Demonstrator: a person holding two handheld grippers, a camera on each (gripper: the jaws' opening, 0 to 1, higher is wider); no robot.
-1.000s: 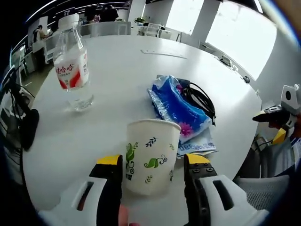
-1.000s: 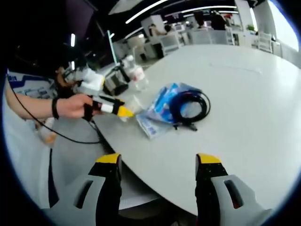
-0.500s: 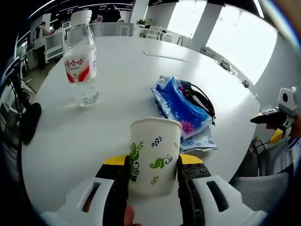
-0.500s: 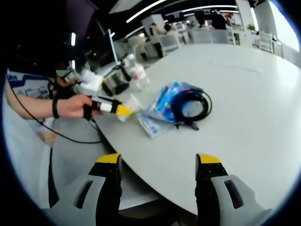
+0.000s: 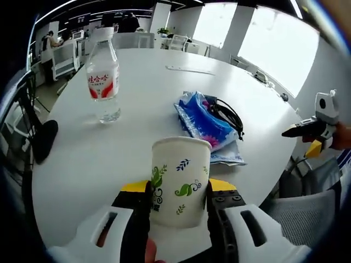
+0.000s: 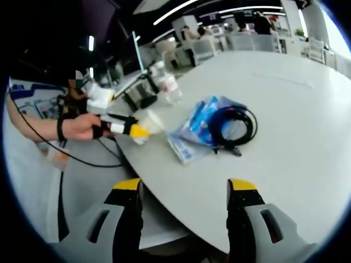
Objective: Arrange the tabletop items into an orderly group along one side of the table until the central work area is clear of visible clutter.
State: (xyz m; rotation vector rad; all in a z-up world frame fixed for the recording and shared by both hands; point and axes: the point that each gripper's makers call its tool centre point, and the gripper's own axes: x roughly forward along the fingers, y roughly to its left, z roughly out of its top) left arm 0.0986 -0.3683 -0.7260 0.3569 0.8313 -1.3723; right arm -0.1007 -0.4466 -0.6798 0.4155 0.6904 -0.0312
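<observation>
Paper cup (image 5: 180, 181), clear plastic bottle (image 5: 103, 76), glossy table (image 5: 137, 98)

- The paper cup (image 5: 180, 181) has its lower sides covered by the yellow-tipped jaws of the left gripper (image 5: 178, 193); its base cannot be seen.
- In the right gripper view the same cup (image 6: 147, 124) is small and blurred; its leaf print cannot be made out.
- The black cable (image 5: 226, 112) lies partly behind the blue tissue pack (image 5: 204, 121), so its full coil is hidden.
- The water bottle (image 5: 102, 74) has a red label whose lettering is too small to read.
- A dark object (image 5: 45, 141) at the table's (image 5: 98, 159) edge is blurred; what it is cannot be told.
</observation>
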